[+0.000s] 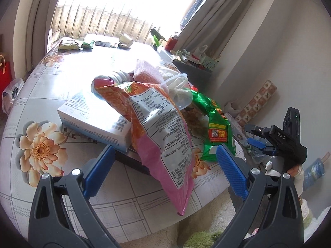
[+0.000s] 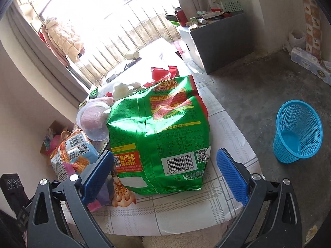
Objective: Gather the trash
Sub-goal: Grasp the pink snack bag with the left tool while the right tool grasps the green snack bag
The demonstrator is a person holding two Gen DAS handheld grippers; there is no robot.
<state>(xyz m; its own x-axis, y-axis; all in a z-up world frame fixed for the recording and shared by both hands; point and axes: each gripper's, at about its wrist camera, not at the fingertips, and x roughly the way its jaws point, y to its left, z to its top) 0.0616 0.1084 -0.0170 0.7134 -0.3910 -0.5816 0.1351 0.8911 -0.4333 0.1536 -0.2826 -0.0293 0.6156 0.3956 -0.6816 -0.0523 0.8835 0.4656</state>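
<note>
Left gripper (image 1: 165,165) is spread wide, its 2 blue pads flanking the crinkly pink-and-orange snack bag (image 1: 161,136) draped over the white cardboard box (image 1: 93,122) at the table's near edge. Right gripper (image 2: 164,175) gapes too, framing the shiny green foil bag (image 2: 159,132). The blue mesh plastic bin (image 2: 298,132) stands on the floor, right.

Both wrist views look close along the table (image 1: 62,86); they share the green bag (image 2: 159,136).
</note>
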